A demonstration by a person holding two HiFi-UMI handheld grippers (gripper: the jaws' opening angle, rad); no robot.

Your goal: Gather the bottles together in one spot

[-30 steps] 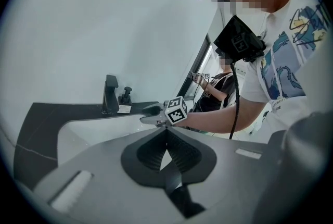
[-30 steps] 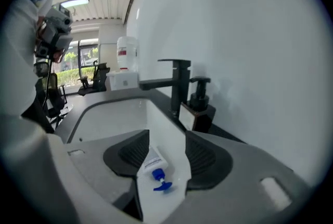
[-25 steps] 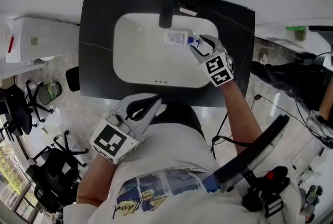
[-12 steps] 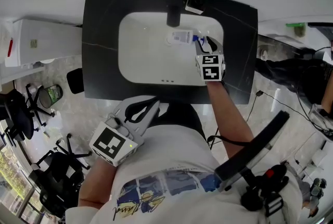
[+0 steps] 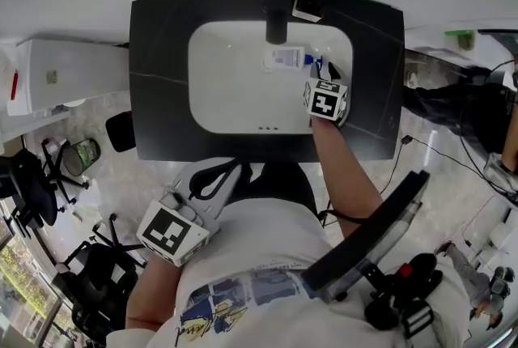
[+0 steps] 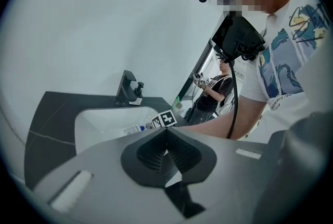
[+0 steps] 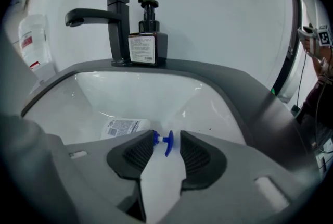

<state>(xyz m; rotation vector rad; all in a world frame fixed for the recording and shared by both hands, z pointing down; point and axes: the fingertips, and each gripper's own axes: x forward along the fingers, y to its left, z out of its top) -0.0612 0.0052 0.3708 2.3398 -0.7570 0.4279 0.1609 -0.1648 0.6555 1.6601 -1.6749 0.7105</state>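
A white bottle (image 5: 285, 57) with a printed label lies on its side in the white sink basin (image 5: 227, 95), under the black faucet (image 5: 278, 2). Its blue pump head (image 7: 167, 144) points right. My right gripper (image 5: 322, 73) reaches down into the basin. Its jaws are closing, and the blue pump sits between them with a gap still showing on the right side (image 7: 166, 137). A black pump bottle (image 7: 148, 40) stands upright on the counter beside the faucet (image 7: 109, 14). My left gripper (image 5: 230, 168) hangs shut and empty in front of the counter, near the person's body (image 6: 166, 130).
The dark counter (image 5: 158, 79) surrounds the basin and backs onto a white wall. A white cabinet (image 5: 73, 71) stands to the left, with office chairs (image 5: 32, 176) on the floor below it. A cable and black gear (image 5: 405, 290) sit at the lower right. Another person (image 6: 212, 94) stands far right.
My right gripper swung from the basin's right side in over the bottle's blue pump, and its jaws have narrowed around it. The left gripper has stayed put.
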